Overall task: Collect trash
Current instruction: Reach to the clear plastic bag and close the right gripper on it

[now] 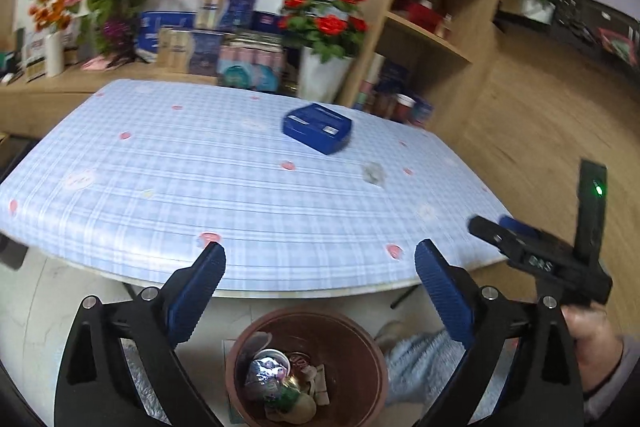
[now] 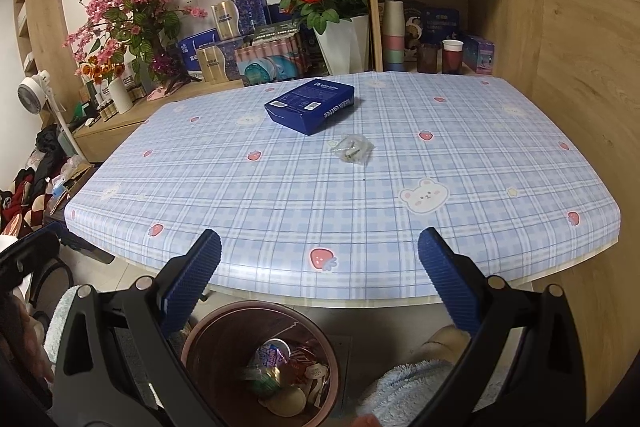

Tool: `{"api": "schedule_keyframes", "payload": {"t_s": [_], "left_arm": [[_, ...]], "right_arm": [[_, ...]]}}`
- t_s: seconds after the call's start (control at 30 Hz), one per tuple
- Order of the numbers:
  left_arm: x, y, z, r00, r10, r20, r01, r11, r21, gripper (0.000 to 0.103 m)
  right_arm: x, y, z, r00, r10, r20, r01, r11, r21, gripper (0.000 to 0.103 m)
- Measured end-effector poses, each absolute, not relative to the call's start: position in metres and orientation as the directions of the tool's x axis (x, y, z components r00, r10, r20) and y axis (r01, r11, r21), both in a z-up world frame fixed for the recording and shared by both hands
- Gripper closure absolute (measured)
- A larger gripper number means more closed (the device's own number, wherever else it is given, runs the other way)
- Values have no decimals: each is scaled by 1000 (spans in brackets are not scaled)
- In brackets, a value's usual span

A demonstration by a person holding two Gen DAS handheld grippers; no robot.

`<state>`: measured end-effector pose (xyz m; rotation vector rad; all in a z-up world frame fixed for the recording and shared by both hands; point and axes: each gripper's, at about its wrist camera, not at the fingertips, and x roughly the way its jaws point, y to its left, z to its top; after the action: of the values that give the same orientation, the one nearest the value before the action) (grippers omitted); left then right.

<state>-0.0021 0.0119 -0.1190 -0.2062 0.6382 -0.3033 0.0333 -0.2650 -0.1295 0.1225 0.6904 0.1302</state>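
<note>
Black gripper (image 1: 320,259) frames, blue ribbed pads (image 1: 196,295), silver screws.

Even indoor light; left view motion-blurred, both fisheye-warped at edges.

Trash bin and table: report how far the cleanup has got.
Done: the brown trash bin on the floor already holds cups, wrappers and scraps. In hand: nothing; the left gripper and right gripper both have open, empty jaws above the bin. Left: the blue coffee box and the crumpled clear wrapper lie on the table.
</note>
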Motion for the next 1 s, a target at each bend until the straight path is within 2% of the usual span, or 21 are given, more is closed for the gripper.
{"api": "schedule_keyframes", "payload": {"t_s": [0.2, 0.5, 0.8, 0.9, 1.0], "left_arm": [[0, 22, -121, 788, -266, -556, 160, 959, -233, 7], [15, 27, -124, 800, -224, -557, 143, 972, -184, 6], [49, 26, -133, 787, -217, -577, 165, 976, -142, 6], [65, 22, -135, 784, -221, -580, 183, 975, -124, 6], [86, 17, -136, 782, -228, -579, 204, 973, -107, 6]], "right_arm": [[37, -268, -136, 762, 137, -633, -61, 988, 142, 6], [52, -272, -147, 737, 132, -663, -59, 990, 131, 6], [91, -275, -164, 673, 174, -719, -114, 985, 132, 6], [115, -274, -168, 664, 102, -741, -90, 994, 56, 6], [141, -277, -172, 656, 98, -748, -88, 995, 53, 6]]}}
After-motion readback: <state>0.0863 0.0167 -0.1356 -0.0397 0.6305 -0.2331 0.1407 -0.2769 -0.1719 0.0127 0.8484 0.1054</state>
